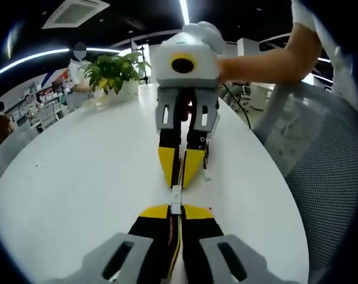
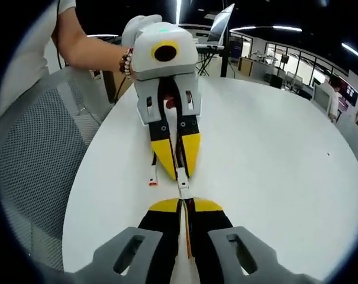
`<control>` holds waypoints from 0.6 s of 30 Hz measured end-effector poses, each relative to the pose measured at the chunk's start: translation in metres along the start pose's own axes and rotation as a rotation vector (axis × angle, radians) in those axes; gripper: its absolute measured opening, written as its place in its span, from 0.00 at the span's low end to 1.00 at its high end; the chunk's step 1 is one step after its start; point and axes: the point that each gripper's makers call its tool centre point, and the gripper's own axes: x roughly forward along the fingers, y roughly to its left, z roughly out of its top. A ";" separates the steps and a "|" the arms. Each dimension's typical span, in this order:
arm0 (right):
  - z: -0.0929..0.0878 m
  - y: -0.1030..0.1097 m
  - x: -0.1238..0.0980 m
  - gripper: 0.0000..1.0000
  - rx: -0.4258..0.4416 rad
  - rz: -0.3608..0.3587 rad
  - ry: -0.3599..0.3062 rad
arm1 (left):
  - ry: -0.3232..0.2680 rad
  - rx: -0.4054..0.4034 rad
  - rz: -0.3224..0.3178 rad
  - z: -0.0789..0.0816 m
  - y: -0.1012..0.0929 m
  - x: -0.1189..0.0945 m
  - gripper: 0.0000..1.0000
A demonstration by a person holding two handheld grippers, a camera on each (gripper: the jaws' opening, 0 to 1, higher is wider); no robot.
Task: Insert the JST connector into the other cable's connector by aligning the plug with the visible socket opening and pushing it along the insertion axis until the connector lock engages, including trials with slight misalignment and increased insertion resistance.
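Observation:
Over the white table (image 1: 78,165), my two grippers meet tip to tip. In the left gripper view, my left gripper (image 1: 176,209) is shut on a small white JST connector (image 1: 176,199) with a wire running back between its jaws. My right gripper (image 1: 177,180) faces it, shut on the mating connector. The right gripper view shows the same white connector pair (image 2: 183,188) between my right gripper (image 2: 184,205) and my left gripper (image 2: 180,171). The two housings touch in line; I cannot tell how deep they sit. A loose cable end (image 2: 153,179) lies beside the tips.
A potted plant (image 1: 113,71) stands at the table's far side. A grey mesh chair (image 1: 321,154) sits close to the table edge. A person's arm (image 2: 90,44) holds the left gripper. A laptop (image 2: 223,23) stands beyond the table.

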 end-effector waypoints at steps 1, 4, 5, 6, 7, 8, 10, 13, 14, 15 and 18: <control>0.000 0.000 0.000 0.03 0.000 0.003 -0.002 | -0.003 -0.002 -0.003 0.001 0.000 0.000 0.00; 0.000 0.000 0.000 0.03 -0.006 0.001 0.005 | 0.002 0.008 -0.002 0.002 0.000 0.001 0.00; 0.000 0.000 -0.001 0.03 -0.006 0.001 0.004 | 0.001 0.007 -0.002 0.002 0.000 0.001 0.00; 0.000 0.000 -0.001 0.03 -0.005 0.000 0.001 | -0.001 0.006 -0.002 0.002 0.000 0.001 0.00; 0.001 -0.001 -0.002 0.03 -0.002 -0.002 -0.002 | -0.004 0.004 0.000 0.003 0.000 0.001 0.00; 0.001 -0.002 -0.002 0.03 -0.003 -0.004 -0.003 | -0.007 0.003 0.002 0.004 0.001 0.000 0.00; 0.003 -0.002 -0.003 0.03 -0.002 -0.007 -0.009 | -0.010 0.002 0.005 0.005 0.002 -0.001 0.00; 0.004 -0.002 -0.004 0.03 -0.001 -0.004 -0.019 | -0.020 0.001 0.006 0.007 0.002 -0.002 0.00; 0.004 -0.002 -0.005 0.03 -0.005 -0.005 -0.021 | -0.021 0.000 0.007 0.008 0.002 -0.002 0.00; 0.005 -0.002 -0.005 0.03 -0.004 -0.003 -0.023 | -0.020 -0.001 0.007 0.008 0.002 -0.002 0.00; 0.005 -0.003 -0.006 0.03 -0.007 -0.008 -0.026 | -0.026 -0.005 0.011 0.008 0.004 -0.002 0.00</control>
